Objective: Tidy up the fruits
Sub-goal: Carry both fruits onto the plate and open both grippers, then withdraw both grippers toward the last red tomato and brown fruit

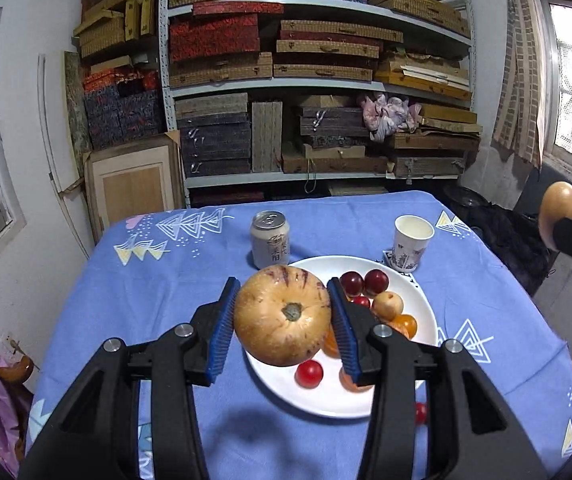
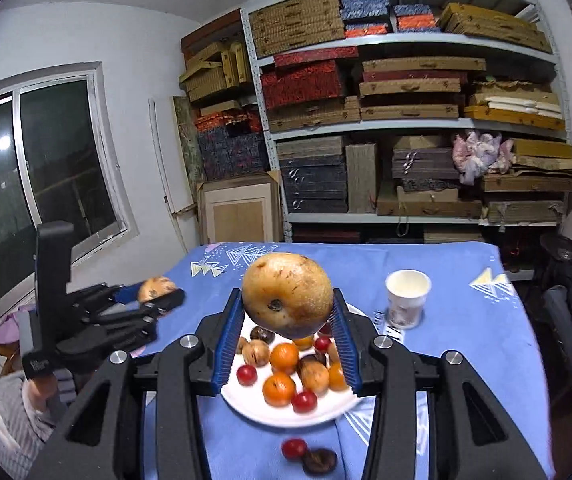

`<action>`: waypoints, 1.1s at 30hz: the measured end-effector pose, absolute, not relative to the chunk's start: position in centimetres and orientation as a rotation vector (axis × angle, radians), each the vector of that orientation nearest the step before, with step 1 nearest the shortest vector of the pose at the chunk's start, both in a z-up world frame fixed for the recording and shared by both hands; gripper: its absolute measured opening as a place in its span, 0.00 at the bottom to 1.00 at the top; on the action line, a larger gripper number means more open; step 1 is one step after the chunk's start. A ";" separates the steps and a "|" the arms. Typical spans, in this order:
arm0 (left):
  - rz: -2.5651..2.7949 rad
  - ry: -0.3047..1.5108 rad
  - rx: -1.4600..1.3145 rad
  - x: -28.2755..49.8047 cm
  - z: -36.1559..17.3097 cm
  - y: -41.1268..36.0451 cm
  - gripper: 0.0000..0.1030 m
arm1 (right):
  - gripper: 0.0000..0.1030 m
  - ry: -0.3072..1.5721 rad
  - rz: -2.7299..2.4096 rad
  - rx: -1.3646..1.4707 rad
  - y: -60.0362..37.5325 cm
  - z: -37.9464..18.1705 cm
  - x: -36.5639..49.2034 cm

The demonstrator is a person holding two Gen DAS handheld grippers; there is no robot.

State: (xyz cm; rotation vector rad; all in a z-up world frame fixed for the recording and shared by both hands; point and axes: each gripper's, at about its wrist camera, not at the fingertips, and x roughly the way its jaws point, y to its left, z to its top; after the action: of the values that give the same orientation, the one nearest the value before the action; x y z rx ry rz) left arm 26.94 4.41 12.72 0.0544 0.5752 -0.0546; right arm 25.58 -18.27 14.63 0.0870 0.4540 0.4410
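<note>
My left gripper (image 1: 282,320) is shut on a round tan melon with purple streaks (image 1: 282,316), held above the near left part of a white plate (image 1: 425,300). The plate holds several small fruits: dark plums (image 1: 361,282), a red cherry tomato (image 1: 309,374), oranges and a small pear. My right gripper (image 2: 287,326) is shut on a large brownish pear (image 2: 287,294), held above the same plate (image 2: 246,400). The left gripper with its melon also shows in the right wrist view (image 2: 158,292). The pear shows at the right edge of the left wrist view (image 1: 561,208).
A drink can (image 1: 270,238) and a paper cup (image 1: 411,242) stand behind the plate on the blue tablecloth (image 1: 146,288). A red tomato (image 2: 293,448) and a dark fruit (image 2: 319,460) lie on the cloth in front of the plate. Shelves of boxes stand behind the table.
</note>
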 end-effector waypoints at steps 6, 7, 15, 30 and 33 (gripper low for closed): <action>-0.048 0.639 0.049 33.4 9.2 3.8 0.43 | 0.43 0.570 0.446 0.018 -14.2 10.8 32.3; -0.049 0.651 0.042 34.5 8.3 3.9 0.43 | 0.43 0.600 0.442 0.007 -13.5 9.8 33.7; -0.086 0.755 -0.024 39.7 2.5 4.2 0.43 | 0.43 0.771 0.420 -0.013 -11.1 3.2 40.0; -0.073 0.778 -0.049 39.0 1.2 5.2 0.61 | 0.56 0.794 0.389 -0.031 -11.2 1.9 39.8; -0.067 0.763 -0.049 37.3 2.5 5.4 0.61 | 0.56 0.725 0.398 0.002 -12.3 4.8 38.1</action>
State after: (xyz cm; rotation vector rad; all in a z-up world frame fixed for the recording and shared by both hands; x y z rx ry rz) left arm 37.27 5.36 2.48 -0.0489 0.7626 -0.0671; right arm 38.06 -12.31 4.76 0.0023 0.7250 0.3982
